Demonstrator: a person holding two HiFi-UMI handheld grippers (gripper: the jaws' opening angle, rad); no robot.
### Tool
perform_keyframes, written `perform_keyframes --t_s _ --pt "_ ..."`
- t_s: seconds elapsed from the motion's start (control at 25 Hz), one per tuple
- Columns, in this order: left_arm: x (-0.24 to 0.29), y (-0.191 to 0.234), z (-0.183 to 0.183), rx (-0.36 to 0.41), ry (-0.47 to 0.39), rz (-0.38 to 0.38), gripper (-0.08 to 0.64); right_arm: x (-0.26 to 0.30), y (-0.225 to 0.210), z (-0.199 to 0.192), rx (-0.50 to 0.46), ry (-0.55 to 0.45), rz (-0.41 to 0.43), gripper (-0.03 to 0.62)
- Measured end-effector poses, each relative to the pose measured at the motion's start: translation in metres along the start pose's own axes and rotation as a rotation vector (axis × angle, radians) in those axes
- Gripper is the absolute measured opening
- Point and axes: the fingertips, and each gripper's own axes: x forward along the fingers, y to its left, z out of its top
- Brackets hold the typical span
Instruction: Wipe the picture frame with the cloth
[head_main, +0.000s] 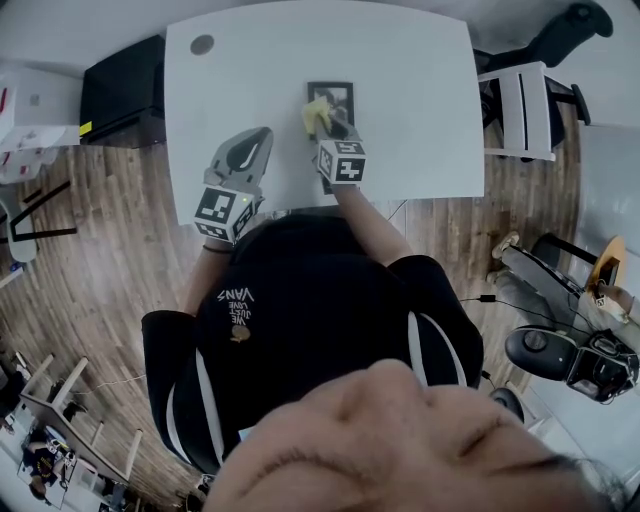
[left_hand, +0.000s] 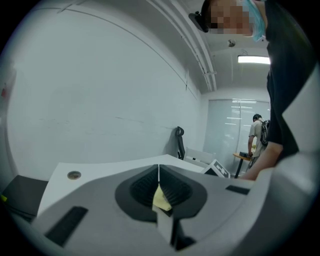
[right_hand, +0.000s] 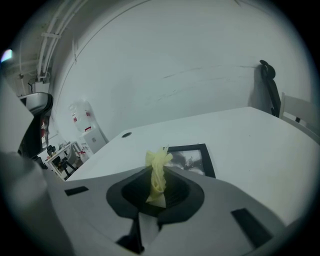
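A black picture frame (head_main: 332, 97) lies flat near the middle of the white table (head_main: 420, 80). My right gripper (head_main: 328, 122) is shut on a bunched yellow cloth (head_main: 316, 115), held over the frame's near left part. In the right gripper view the cloth (right_hand: 157, 172) stands up from between the jaws, and the frame (right_hand: 192, 159) lies just beyond it. My left gripper (head_main: 262, 135) hovers over the table left of the frame, apart from it. In its own view the left gripper (left_hand: 159, 172) is shut, with only a small yellow scrap at the base of the jaws.
A round grommet (head_main: 202, 45) sits in the table's far left corner. A white chair (head_main: 520, 105) stands off the table's right edge and a black cabinet (head_main: 120, 90) off its left. A person (left_hand: 257, 132) stands far back in the room.
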Motion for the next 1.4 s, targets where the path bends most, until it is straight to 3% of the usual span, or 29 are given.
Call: perform_keyframes --t_s 0.76,1.4 --pt "0.031 -0.02 0.009 0.003 -0.009 -0.077 0.017 -0.039 -0.086 -0.001 0.024 -0.014 -0.168 0.048" --pt "0.039 -0.024 0.01 -0.002 -0.011 -0.089 0.017 -0.052 -0.101 0.007 0.05 -0.046 -0.194 0.048"
